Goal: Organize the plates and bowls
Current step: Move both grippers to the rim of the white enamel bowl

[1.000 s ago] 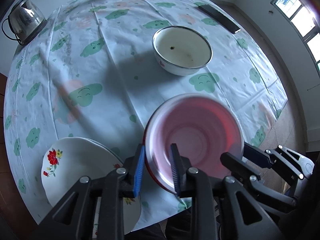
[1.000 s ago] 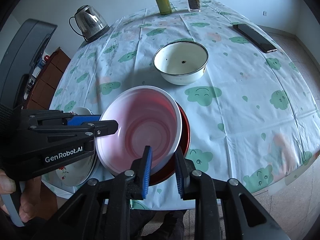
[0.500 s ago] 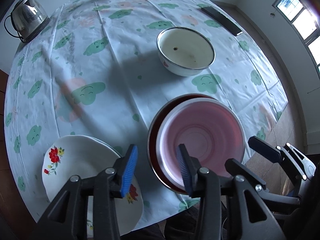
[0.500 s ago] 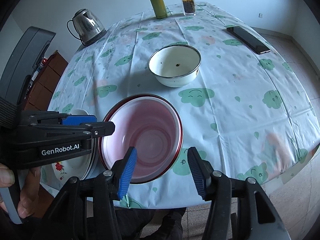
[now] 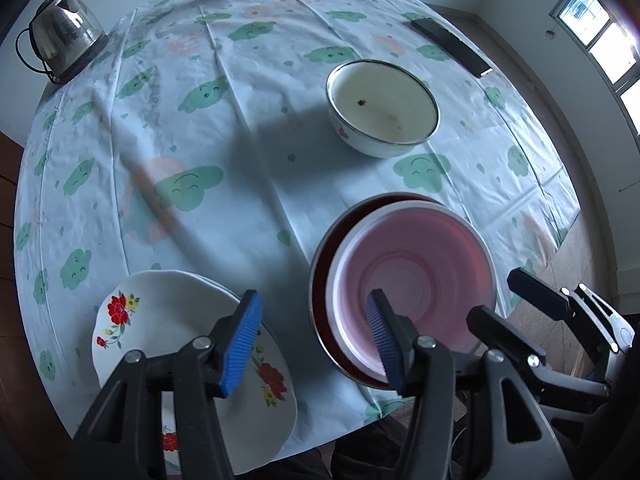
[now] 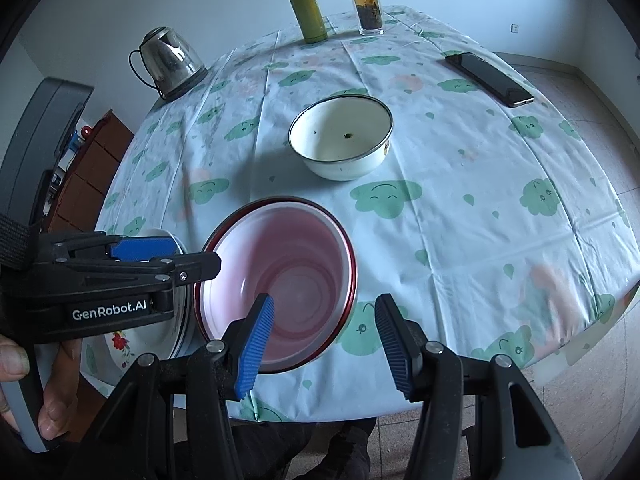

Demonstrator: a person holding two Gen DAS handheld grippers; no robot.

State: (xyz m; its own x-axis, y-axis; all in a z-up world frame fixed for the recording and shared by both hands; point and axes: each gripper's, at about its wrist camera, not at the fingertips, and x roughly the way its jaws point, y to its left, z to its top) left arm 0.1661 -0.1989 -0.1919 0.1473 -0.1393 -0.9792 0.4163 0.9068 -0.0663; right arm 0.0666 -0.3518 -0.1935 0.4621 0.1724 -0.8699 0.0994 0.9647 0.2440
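Both tongs hang released, holding nothing: the left tongs (image 5: pixel 316 344) and right tongs (image 6: pixel 326 344) flank the pink bowl (image 6: pixel 280 276) nested in the red bowl (image 6: pixel 352 272) at the desk's (image 6: pixel 460 220) near edge. The remaining enamel bowl (image 6: pixel 340 136) sits straight ahead toward the far side, nearer the right tongs.

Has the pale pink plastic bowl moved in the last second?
Yes. The pale pink plastic bowl was held tilted above the dark red bowl; it now sits nested inside it, nearer than the cream enamel bowl.

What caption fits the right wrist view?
Open right gripper above the pink bowl nested in a red-rimmed bowl; white enamel bowl beyond.
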